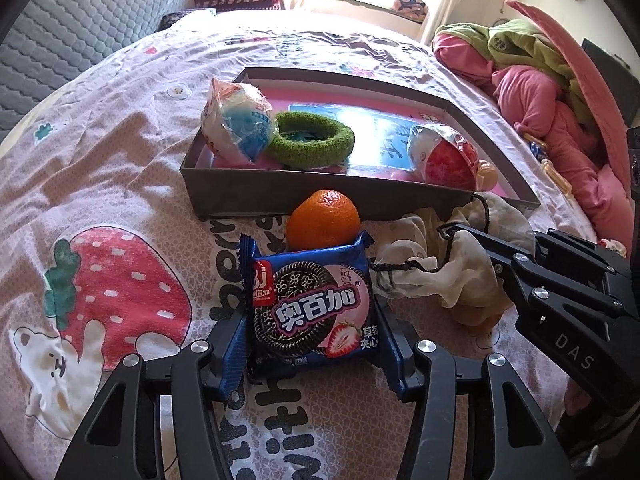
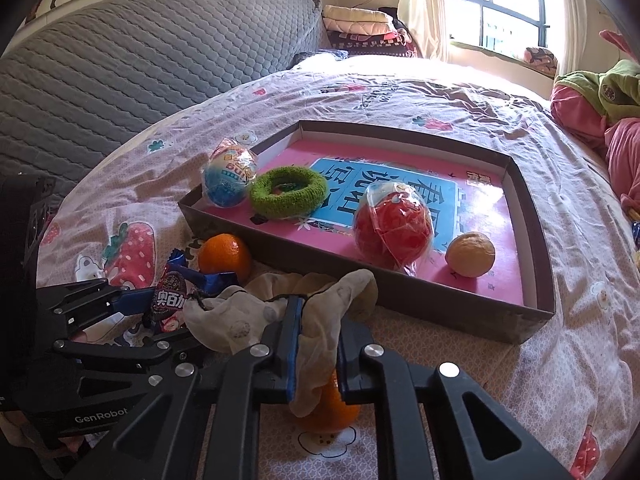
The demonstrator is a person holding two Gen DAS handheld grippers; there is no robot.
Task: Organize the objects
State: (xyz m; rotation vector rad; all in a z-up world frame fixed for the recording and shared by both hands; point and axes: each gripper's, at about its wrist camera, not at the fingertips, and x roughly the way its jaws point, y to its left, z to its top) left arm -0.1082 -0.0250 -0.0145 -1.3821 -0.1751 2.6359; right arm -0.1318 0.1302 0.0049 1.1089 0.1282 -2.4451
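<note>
A blue cookie packet (image 1: 312,308) lies on the strawberry bedsheet. My left gripper (image 1: 314,336) is shut on it, its pads pressing the packet's two crimped sides. An orange (image 1: 323,218) sits just beyond the packet, against the wall of a grey box (image 1: 240,196). To the right, my right gripper (image 2: 320,344) is shut on a pale drawstring cloth pouch (image 2: 320,296), with fabric bunched between its fingers. A second orange (image 2: 328,408) shows below the pouch, partly hidden by the cloth. In the left wrist view the right gripper (image 1: 460,236) reaches in from the right edge.
The box (image 2: 400,300) holds a blue wrapped egg (image 2: 228,176), a green fuzzy ring (image 2: 288,192), a red wrapped egg (image 2: 392,228) and a pale round fruit (image 2: 470,254). Pink and green bedding (image 1: 540,92) is piled at right. A grey quilted headboard (image 2: 140,60) stands at left.
</note>
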